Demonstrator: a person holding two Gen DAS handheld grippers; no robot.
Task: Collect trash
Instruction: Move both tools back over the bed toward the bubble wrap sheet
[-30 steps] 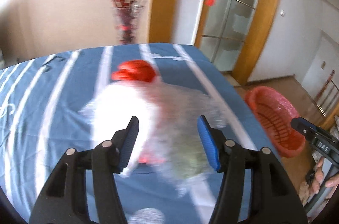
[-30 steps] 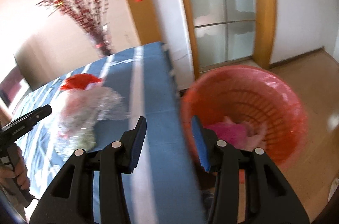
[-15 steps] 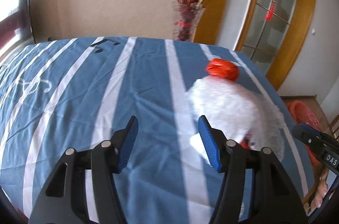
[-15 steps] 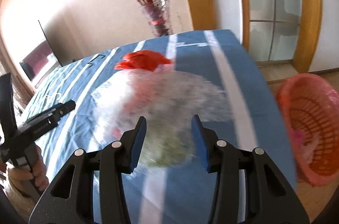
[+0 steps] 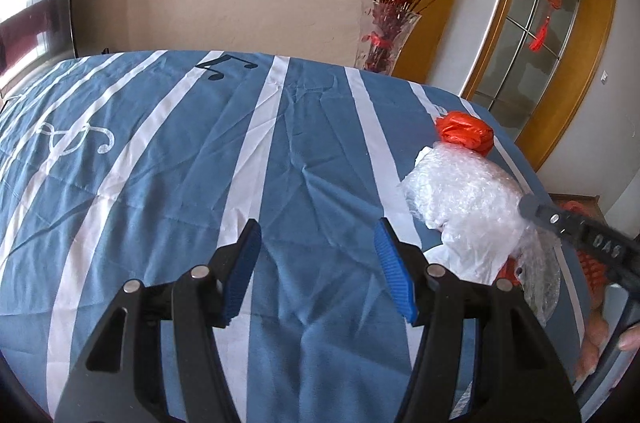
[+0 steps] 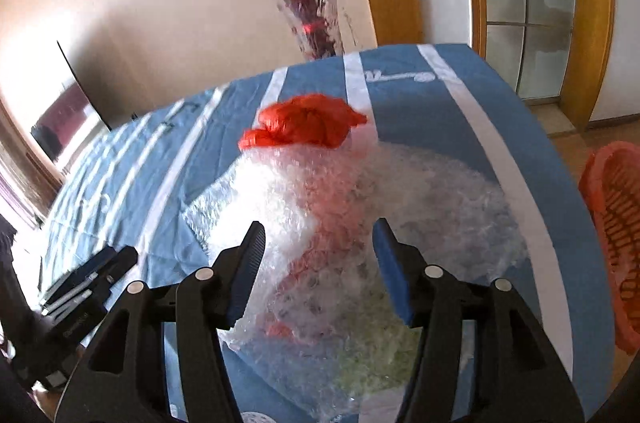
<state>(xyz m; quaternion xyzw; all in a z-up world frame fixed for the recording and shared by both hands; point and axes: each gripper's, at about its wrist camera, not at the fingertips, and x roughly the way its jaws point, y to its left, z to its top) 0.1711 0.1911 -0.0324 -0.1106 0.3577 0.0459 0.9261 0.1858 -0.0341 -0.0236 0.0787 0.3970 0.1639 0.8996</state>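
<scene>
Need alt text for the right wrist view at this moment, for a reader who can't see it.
The right gripper, jaws open and just widened, points down at a crumpled bubble wrap pile with a red plastic bag behind it, on a blue striped cloth. A red basket sits off the table's right edge.

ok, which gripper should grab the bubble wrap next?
Right. The right gripper, jaws just opened, lines up on the bubble wrap; the left gripper faces bare bedsheet, wrap off to its side.

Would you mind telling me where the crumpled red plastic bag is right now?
The red plastic bag lies on the blue striped tablecloth, at the far end of the bubble wrap pile, in front of the vase.
</scene>
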